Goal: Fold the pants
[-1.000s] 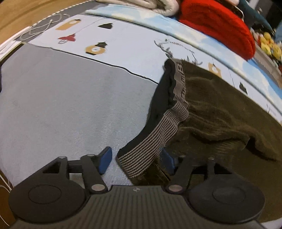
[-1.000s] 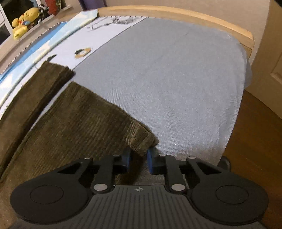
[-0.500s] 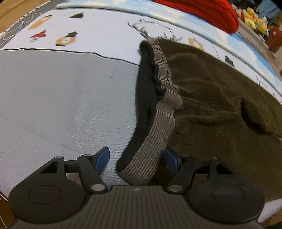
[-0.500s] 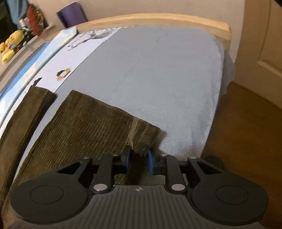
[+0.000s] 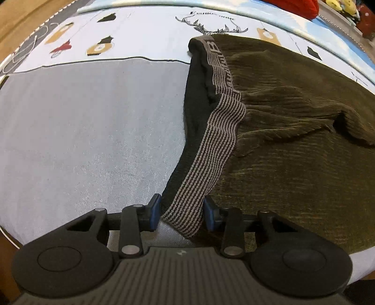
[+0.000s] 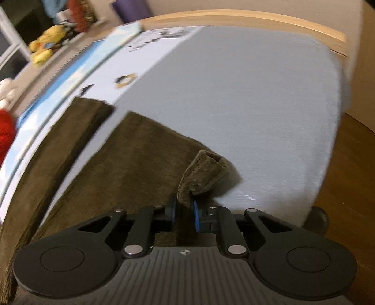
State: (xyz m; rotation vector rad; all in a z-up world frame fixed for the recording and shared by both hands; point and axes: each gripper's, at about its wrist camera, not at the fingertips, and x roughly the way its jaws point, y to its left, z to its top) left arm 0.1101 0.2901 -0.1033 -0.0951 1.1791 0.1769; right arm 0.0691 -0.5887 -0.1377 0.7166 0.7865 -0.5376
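Observation:
Olive corduroy pants (image 5: pixel 293 152) lie spread on the bed, their striped grey waistband (image 5: pixel 211 145) and black lining turned toward the left wrist view. My left gripper (image 5: pixel 181 212) straddles the near end of the waistband. Its jaws are closing, with the band flat between the blue pads and not pinched. In the right wrist view the near pant leg (image 6: pixel 117 176) ends in a cuff (image 6: pixel 204 173) that stands up off the sheet. My right gripper (image 6: pixel 184 213) is closing tighter on that cuff and holds it. The other leg (image 6: pixel 77 126) lies flat further left.
The grey sheet (image 5: pixel 82 140) meets a pale printed blanket (image 5: pixel 152 35) at the far side. A red cushion (image 5: pixel 293 7) and plush toys (image 6: pixel 46 44) sit beyond the bed. The wooden footboard (image 6: pixel 257 18) and brown floor (image 6: pixel 346 164) border the mattress on the right.
The left jaws have narrowed around the waistband's end as the gripper sank toward it. The right gripper has raised the cuff, which now stands folded up off the sheet.

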